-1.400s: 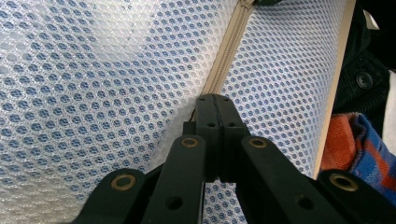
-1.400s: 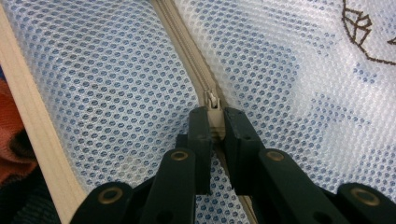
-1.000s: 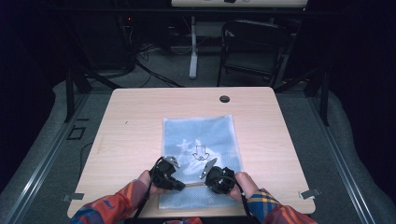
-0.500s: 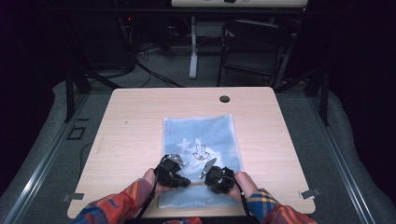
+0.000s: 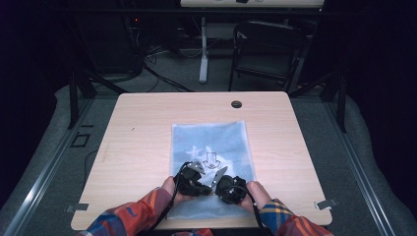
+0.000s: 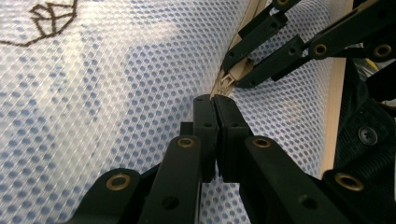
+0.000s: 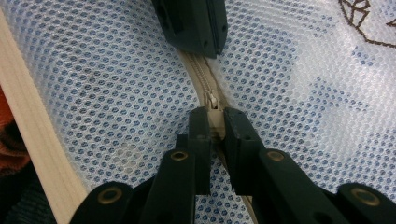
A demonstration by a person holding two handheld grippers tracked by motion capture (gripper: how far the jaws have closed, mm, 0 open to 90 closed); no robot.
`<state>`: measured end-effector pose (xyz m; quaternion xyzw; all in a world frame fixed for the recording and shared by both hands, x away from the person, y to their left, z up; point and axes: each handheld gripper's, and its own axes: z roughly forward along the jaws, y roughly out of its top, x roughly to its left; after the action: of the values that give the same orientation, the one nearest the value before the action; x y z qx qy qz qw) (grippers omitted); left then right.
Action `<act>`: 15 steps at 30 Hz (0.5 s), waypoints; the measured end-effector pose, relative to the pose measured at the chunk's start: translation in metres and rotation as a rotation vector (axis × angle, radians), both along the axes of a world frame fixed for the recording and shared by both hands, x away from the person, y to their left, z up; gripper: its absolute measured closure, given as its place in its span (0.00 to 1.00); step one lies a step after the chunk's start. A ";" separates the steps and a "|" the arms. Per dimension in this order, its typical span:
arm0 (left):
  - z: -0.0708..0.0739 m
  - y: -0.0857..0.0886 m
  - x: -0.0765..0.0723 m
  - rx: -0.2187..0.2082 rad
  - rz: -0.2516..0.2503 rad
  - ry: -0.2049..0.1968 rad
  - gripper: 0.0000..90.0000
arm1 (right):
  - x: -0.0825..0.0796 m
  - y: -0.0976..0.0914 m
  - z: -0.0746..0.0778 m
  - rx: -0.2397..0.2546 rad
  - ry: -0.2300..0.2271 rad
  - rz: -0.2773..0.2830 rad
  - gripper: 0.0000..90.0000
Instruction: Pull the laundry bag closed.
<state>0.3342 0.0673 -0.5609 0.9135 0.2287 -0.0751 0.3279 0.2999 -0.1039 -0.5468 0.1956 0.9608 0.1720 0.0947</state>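
Observation:
A white and pale blue mesh bag (image 5: 211, 140) with a dark printed figure lies flat on the wooden table (image 5: 137, 132). Its beige zipper (image 7: 201, 70) runs near the bag's front end. My right gripper (image 7: 212, 114) is shut on the beige zipper slider (image 7: 212, 103). Just beyond it along the zipper line, my left gripper (image 6: 215, 100) is shut on the bag's mesh. In the high view the left gripper (image 5: 204, 188) and the right gripper (image 5: 217, 191) sit tip to tip over the bag's front part, each held in a hand in a plaid sleeve.
The table's front edge (image 7: 42, 140) runs close beside the bag. A round cable hole (image 5: 236, 104) sits at the table's far side. A dark chair (image 5: 268, 49) and a desk leg (image 5: 203, 54) stand on the floor beyond.
My left gripper has slid to the right across the bag, closing in on the right gripper. The right gripper has stayed where it was.

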 end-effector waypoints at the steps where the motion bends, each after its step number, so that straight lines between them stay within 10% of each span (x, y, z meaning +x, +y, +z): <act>1: -0.001 -0.001 0.000 0.000 -0.001 0.001 0.98 | 0.000 0.000 0.000 0.005 0.001 0.000 0.91; 15: -0.008 -0.001 0.003 0.017 0.014 0.001 1.00 | -0.001 0.001 -0.001 -0.005 0.001 0.008 0.91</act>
<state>0.3369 0.0661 -0.5686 0.9146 0.2359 -0.0712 0.3206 0.2993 -0.1029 -0.5476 0.1918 0.9620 0.1700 0.0939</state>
